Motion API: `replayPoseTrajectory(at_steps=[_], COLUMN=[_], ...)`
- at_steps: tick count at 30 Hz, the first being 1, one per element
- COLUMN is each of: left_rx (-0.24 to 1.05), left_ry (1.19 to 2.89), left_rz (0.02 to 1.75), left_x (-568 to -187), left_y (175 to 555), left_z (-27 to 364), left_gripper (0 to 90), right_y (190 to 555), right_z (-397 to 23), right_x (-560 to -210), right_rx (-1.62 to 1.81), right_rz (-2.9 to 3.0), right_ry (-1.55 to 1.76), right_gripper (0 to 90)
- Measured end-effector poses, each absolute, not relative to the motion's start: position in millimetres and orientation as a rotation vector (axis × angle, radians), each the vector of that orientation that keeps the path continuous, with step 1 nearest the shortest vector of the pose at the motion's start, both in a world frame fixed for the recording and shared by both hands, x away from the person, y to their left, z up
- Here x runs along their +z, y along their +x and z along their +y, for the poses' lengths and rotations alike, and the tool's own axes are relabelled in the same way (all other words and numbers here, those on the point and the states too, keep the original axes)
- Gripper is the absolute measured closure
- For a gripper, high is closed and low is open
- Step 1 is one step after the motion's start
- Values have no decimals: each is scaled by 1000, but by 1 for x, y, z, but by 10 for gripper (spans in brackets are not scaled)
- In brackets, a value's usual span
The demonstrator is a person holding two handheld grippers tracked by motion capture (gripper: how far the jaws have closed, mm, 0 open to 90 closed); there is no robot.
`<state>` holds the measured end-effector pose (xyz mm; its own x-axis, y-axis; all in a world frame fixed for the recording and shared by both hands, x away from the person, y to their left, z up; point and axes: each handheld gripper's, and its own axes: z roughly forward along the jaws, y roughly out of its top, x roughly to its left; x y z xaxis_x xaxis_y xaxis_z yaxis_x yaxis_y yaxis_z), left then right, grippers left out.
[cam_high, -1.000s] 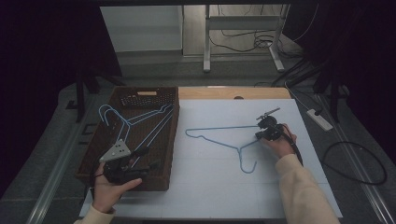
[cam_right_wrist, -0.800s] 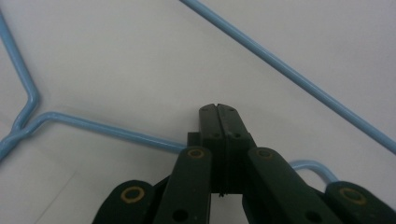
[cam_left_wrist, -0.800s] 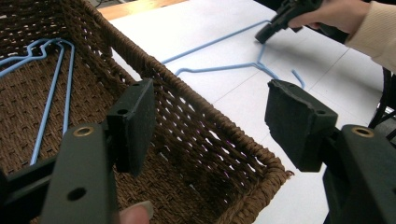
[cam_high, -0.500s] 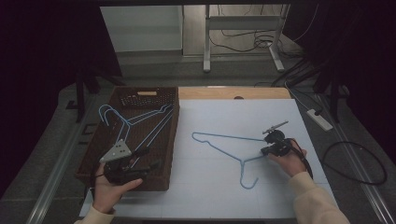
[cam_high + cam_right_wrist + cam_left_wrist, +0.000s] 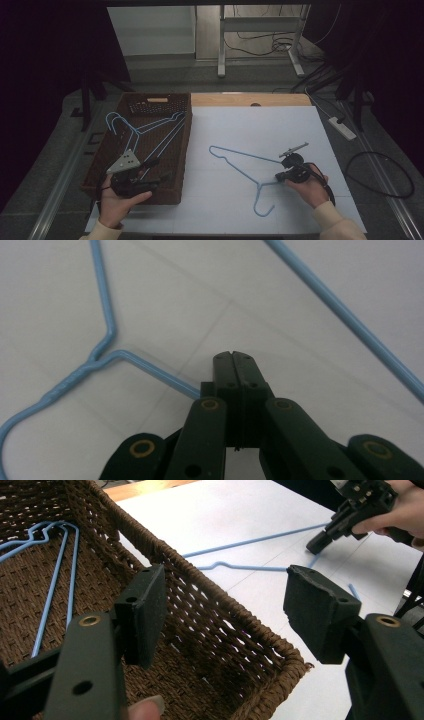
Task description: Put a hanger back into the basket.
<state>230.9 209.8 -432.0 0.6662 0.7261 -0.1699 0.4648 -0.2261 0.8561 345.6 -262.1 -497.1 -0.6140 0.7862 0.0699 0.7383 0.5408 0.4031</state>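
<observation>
High view puts the woven basket at the left of the white table, with blue wire hangers lying inside it toward its far end. The left hand comes in from the near edge and holds the left gripper over the basket's near right corner, its grey three-cornered plate on top. Left gripper view shows those jaws spread wide apart with nothing between them: the left jaw hangs over the basket's interior, the right jaw beyond the rim, so the basket wall runs through the gap below. Hanger wires rest on the basket floor at the far left of that view.

Right of the basket, a single blue hanger lies flat on the white surface, its long bar slanting from far left to near right and its hook curling toward the near edge. The right gripper meets it on the shoulder wire just right of the neck. Right gripper view shows the jaws pressed together, the wire running in under their left side beside the twisted neck, so the grip closes on the hanger. The right hand rests low at the table, forearm entering from the near right, cable trailing behind it.
</observation>
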Motion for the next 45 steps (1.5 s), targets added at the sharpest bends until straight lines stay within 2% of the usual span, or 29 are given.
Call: replayPoseTrajectory(at_steps=[6,12,17,33,38,45], left_rx=[324,323,323,324,326,325], left_ry=[1878,1879,1880,1875,1872,1876], left_rz=[936,935,932,930,930,931], left_x=[-432,-432,-432,-431,-431,-432], left_y=[231,231,231,230,230,230], left_z=[209,209,208,211,212,211], left_gripper=[350,351,351,352,353,353], right_y=[339,348,367,403,411,427], right_z=[-258,-244,-190,-106,-101,-114], right_x=[-496,-488,-480,-508,-513,-514], right_rx=[602,714,802,846,834,837], right_rz=[2683,2665,2717,2791,2754,2675], right_ry=[1282,1218,1044,897,918,975], right_gripper=[900,900,900,900,900,900])
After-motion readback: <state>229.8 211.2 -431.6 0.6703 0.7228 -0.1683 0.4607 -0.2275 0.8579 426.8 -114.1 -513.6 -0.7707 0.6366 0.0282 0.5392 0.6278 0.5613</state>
